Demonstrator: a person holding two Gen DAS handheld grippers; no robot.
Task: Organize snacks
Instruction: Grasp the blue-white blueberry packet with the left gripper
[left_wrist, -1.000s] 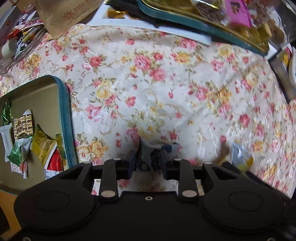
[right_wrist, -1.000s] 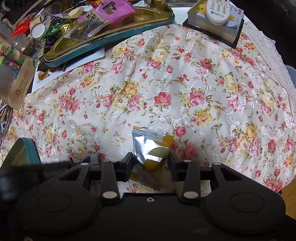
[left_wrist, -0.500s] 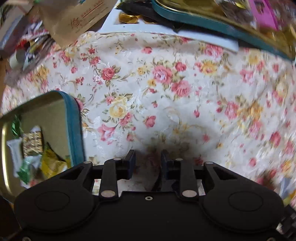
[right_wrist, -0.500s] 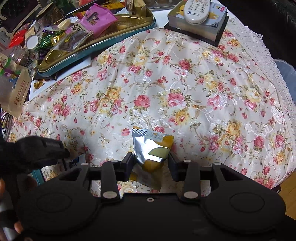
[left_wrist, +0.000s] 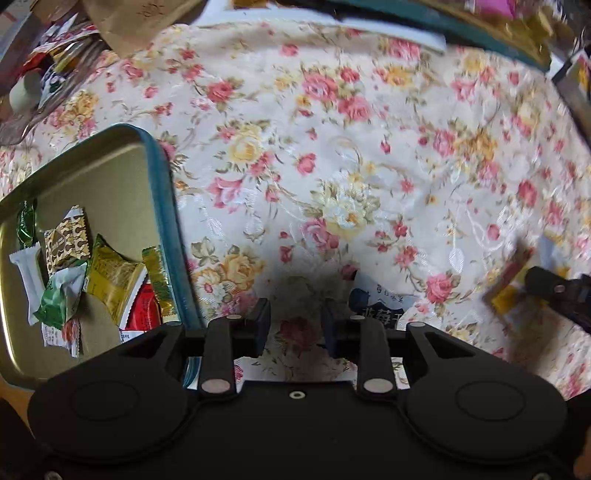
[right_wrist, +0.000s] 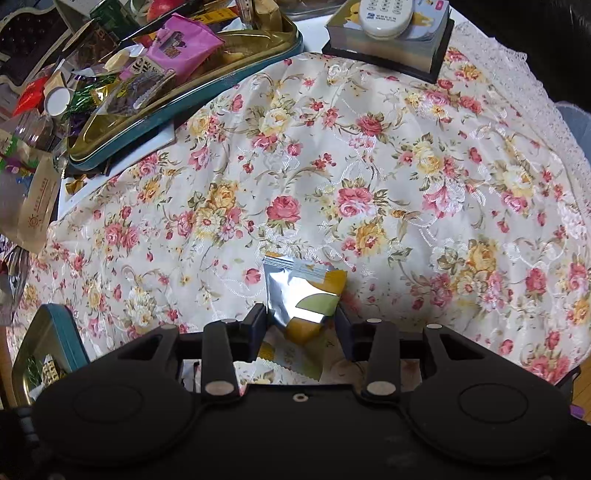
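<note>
While my left gripper (left_wrist: 295, 326) hangs spread over the glossy floral tablecloth (left_wrist: 332, 166), my right gripper (right_wrist: 301, 325) pinches a crinkly silver-and-yellow foil packet (right_wrist: 301, 291).

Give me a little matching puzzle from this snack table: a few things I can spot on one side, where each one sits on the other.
Things:
1. silver and yellow packet
2. remote control
3. pink packet
4. red packet

Places:
A. on a stack of books
B. between the right gripper's fingers
C. in the near tin beside the left gripper
D. in the crowded far tin

Pairs: 1-B, 2-A, 3-D, 4-C
</note>
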